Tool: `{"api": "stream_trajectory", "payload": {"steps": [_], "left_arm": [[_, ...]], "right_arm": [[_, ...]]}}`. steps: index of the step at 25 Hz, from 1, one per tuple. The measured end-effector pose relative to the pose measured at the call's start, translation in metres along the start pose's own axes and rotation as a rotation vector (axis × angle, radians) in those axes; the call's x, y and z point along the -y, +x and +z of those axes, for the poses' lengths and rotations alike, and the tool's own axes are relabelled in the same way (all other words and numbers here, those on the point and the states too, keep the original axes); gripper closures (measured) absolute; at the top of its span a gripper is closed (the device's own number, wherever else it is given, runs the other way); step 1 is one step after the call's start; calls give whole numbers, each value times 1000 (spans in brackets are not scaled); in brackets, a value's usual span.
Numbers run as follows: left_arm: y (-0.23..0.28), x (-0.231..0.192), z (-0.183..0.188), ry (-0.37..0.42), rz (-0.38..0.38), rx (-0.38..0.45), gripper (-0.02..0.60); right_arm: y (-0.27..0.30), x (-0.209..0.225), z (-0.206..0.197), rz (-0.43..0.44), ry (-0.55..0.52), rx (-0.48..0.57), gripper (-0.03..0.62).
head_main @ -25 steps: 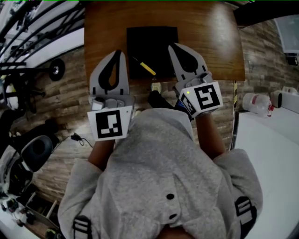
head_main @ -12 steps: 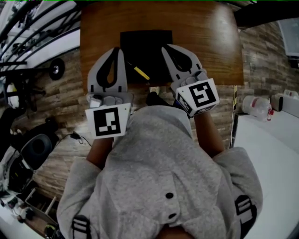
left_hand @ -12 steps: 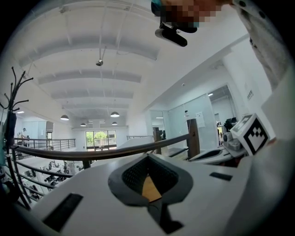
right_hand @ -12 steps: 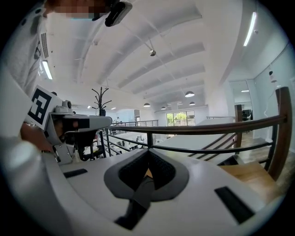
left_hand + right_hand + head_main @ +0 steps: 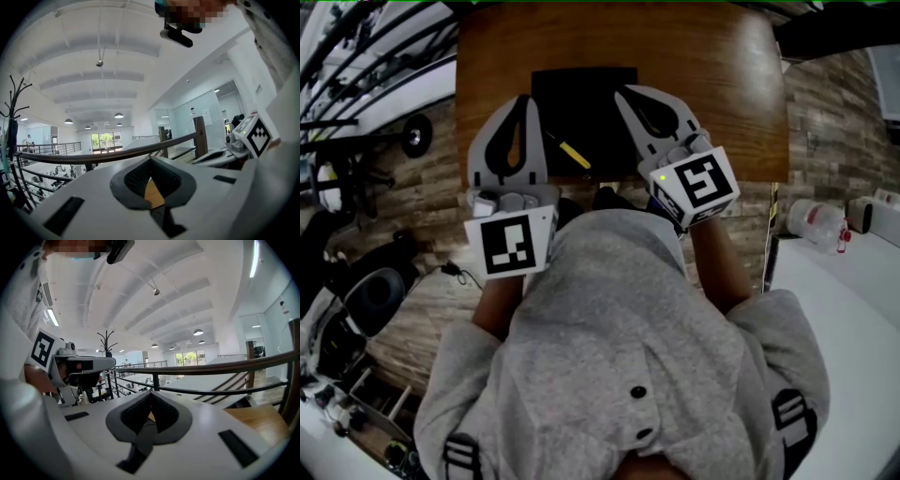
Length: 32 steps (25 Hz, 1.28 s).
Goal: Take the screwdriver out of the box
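Observation:
A yellow-handled screwdriver (image 5: 573,154) lies slantwise at the front left of the flat black box (image 5: 581,98) on the wooden table (image 5: 712,75). My left gripper (image 5: 523,97) hovers just left of the box, shut and empty, with the screwdriver to its right. My right gripper (image 5: 623,91) reaches over the box's right part, also shut with nothing in it. In the left gripper view the left gripper (image 5: 151,158) shows its tips meeting, with table wood behind. The right gripper view shows the right gripper (image 5: 151,393) with tips together too.
The table's near edge (image 5: 609,178) runs under both grippers. A white counter with a plastic bottle (image 5: 818,222) stands at the right. A dark chair (image 5: 370,300) and a wheel (image 5: 416,137) stand on the plank floor at the left. A railing (image 5: 225,366) fills the background.
Both grippers have moved a little forward over the table's near edge, toward the box. Both stay shut and the screwdriver has not moved.

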<state>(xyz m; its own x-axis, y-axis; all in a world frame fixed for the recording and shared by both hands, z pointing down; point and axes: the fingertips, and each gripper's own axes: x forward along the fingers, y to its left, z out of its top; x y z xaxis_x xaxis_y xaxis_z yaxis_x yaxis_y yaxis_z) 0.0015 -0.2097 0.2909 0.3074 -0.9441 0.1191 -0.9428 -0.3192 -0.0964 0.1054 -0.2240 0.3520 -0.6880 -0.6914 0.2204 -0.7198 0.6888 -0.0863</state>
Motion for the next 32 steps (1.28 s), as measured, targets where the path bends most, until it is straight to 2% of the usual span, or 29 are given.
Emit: {"api": "stream_trajectory", "payload": {"steps": [14, 22, 30, 32], "left_arm": [[22, 2, -3, -14, -16, -18, 569], [9, -25, -12, -38, -35, -11, 569], [-5, -56, -23, -70, -29, -18, 569], [-8, -63, -27, -74, -27, -21, 569]], "right_arm": [[6, 11, -5, 33, 28, -37, 577], [23, -14, -12, 30, -22, -99, 577], [36, -33, -32, 22, -20, -201, 576], [40, -39, -40, 31, -11, -232, 552]]}}
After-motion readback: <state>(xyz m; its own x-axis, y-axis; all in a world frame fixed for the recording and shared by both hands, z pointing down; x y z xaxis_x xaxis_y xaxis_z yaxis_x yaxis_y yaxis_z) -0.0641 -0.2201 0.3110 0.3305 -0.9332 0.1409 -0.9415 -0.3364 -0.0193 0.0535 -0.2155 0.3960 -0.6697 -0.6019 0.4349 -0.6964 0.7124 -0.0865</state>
